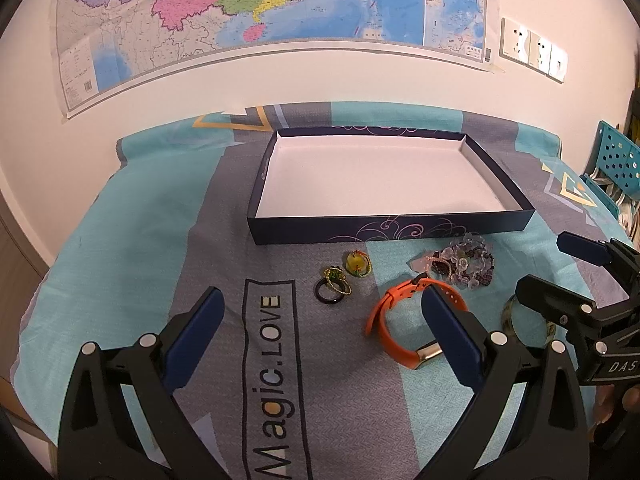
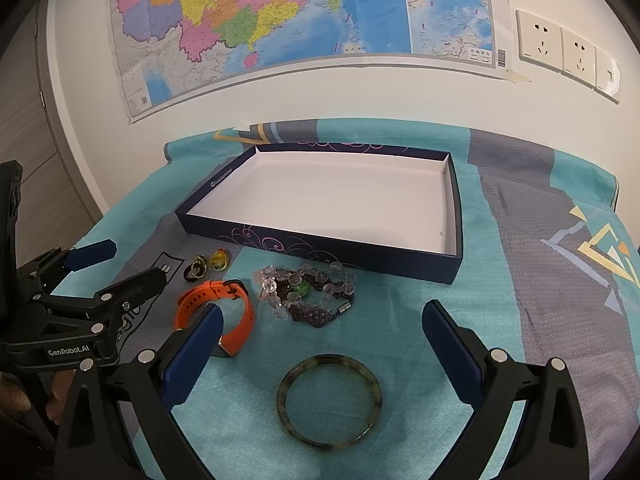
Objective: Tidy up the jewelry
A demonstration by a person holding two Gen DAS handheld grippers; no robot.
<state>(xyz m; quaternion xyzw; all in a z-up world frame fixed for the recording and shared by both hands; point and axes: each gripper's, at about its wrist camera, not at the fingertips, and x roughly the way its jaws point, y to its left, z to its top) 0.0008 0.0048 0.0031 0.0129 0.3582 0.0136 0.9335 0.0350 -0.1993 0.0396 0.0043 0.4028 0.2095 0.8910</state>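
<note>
Table is covered by a teal/grey cloth printed "Magic.LOVE", pushed against a wall with a big map and a row of sockets to its right.

Dark blue shallow box with a white interior sits at the far middle of the cloth, nothing in it.

Left gripper: jaws spread wide, holding nothing, hovering over the near cloth. Its right finger overlaps the orange watch strap in the left wrist view; can't tell if they touch.

Right gripper: also released and wide, nothing gripped, with the bangle lying on the cloth between and in front of its fingers, apart from both.

All jewelry sits on the cloth just in front of the box's near wall, none inside:
- Orange watch strap, curled in a loop, buckle up, left of the bead pile.
- Bead pile: clear beads tangled with dark beaded strands, close to the box wall.
- Mottled dark green bangle, lying flat, nearest of all to the right gripper.
- Black ring touching a gold ring with a green stone.
- Yellow-green pendant piece, just beside the rings, near the box.

Blue perforated crate at the table's right edge.
</note>
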